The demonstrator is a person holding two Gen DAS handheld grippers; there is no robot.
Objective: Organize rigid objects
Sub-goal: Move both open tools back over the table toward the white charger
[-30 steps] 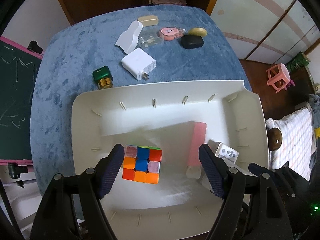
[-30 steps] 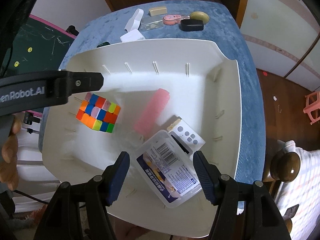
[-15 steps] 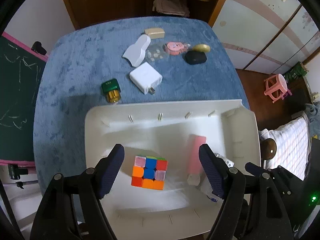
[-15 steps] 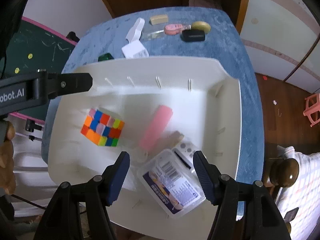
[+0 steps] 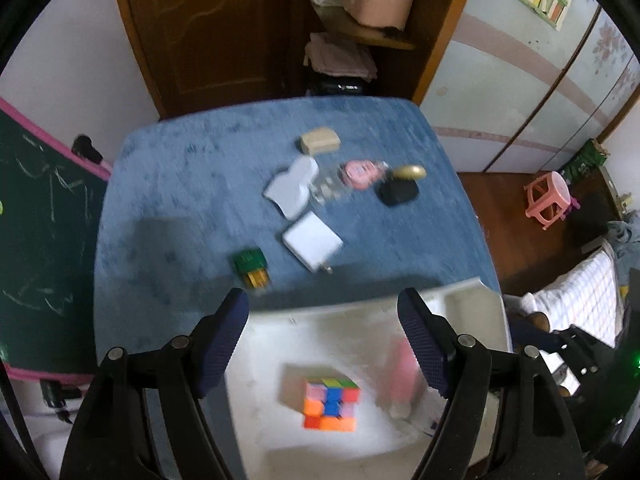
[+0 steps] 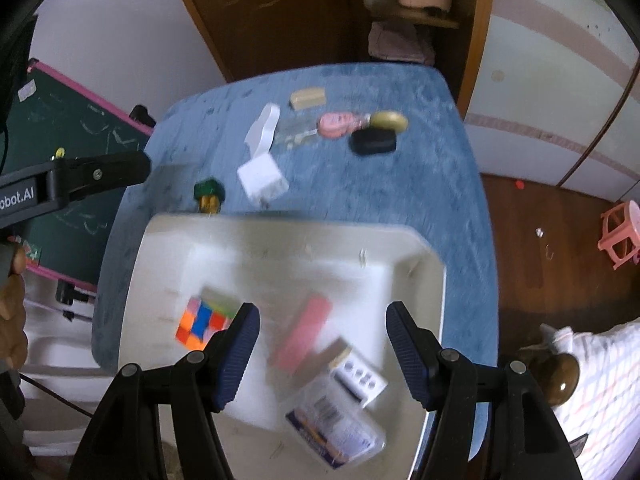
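A white bin (image 5: pixel 360 312) (image 6: pixel 280 248) sits at the near edge of the blue table. It holds a colour cube (image 5: pixel 330 404) (image 6: pixel 204 320), a pink bar (image 6: pixel 304 332), a small white remote (image 6: pixel 360 376) and a clear labelled case (image 6: pixel 332 424). On the table beyond lie a white charger (image 5: pixel 312 242) (image 6: pixel 262 178), a green-and-gold item (image 5: pixel 252 266) (image 6: pixel 209 192), a white flat piece (image 5: pixel 292 192), a pink item (image 5: pixel 360 172), a black case (image 5: pixel 398 192) (image 6: pixel 372 142), a gold oval (image 5: pixel 408 171) and a tan block (image 5: pixel 320 140). My left gripper (image 5: pixel 324 340) and right gripper (image 6: pixel 322 344) are open, empty, high above the bin.
A green chalkboard (image 5: pixel 36 240) stands left of the table. A wooden door and shelf (image 5: pixel 320 40) are behind it. A pink stool (image 5: pixel 550 200) stands on the floor to the right. A checked cloth (image 6: pixel 592 380) lies at the right.
Both grippers have risen and pulled back from the bin, so the bin looks smaller and more of the table and room shows. Both stay open. The objects have not moved.
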